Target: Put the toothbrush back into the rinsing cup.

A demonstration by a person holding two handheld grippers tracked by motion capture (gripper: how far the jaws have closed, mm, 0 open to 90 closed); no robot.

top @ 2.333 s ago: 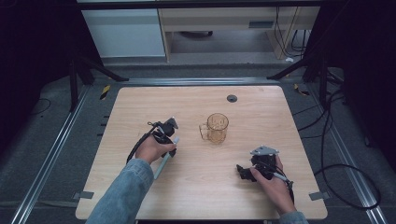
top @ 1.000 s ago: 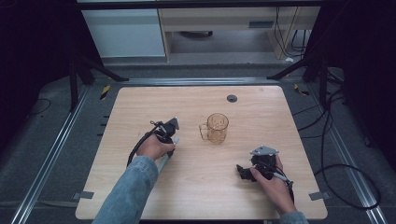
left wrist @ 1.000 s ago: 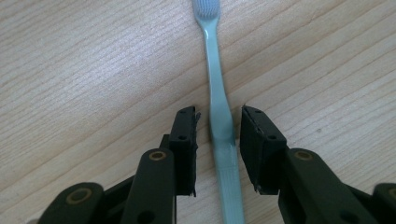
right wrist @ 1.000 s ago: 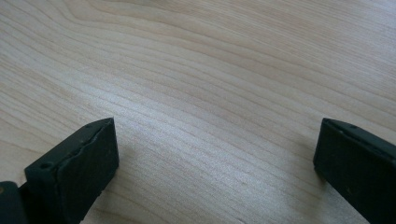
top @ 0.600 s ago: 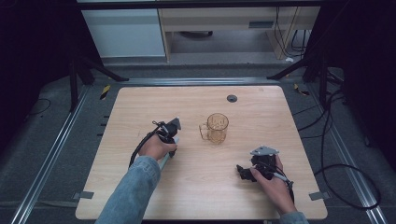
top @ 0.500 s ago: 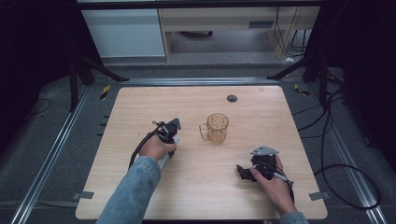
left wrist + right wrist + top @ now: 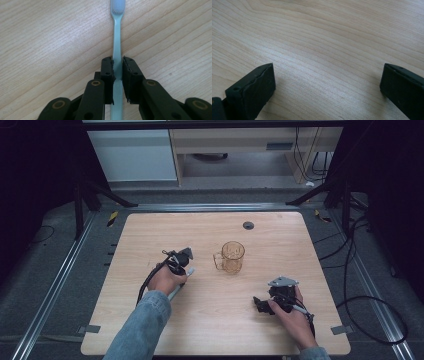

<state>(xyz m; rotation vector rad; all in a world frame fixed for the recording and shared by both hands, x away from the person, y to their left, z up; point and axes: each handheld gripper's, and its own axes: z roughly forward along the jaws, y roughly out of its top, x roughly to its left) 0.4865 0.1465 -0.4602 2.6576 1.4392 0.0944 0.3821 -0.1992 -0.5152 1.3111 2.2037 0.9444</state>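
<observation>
- Wooden table (image 7: 150,235) underneath both grippers, light grain, rounded corners.
- Amber glass mug (image 7: 231,257) upright, just beyond and to the right of the left gripper, handle turned toward it; well apart from the right gripper, up and to its left in the high view.
- Left gripper (image 7: 184,260) held in the left hand (image 7: 165,279), denim sleeve (image 7: 142,327) behind it, cable looping off its left side. Tips down at the tabletop, pointing up-right toward the mug in the high view.
- Right gripper (image 7: 259,304) held in the right hand (image 7: 292,317), grey plate on top, low over the table, pointing left. Jaws spread wide in the right gripper view, bare wood between them, nothing gripped.
- Light blue toothbrush (image 7: 117,47) lying flat on the table, clamped by the left gripper (image 7: 117,68). Jaws just finished closing; pads now pressing both sides of the handle.
- Grip point roughly mid-handle: bristle head straight ahead past the fingertips, rest of handle running back between the jaws and under the gripper body.
- In the high view, toothbrush (image 7: 175,291) poking out from beneath the left hand on the near side.
- Small dark round piece (image 7: 248,225) on the table, far side, beyond the mug, well clear of both grippers.
</observation>
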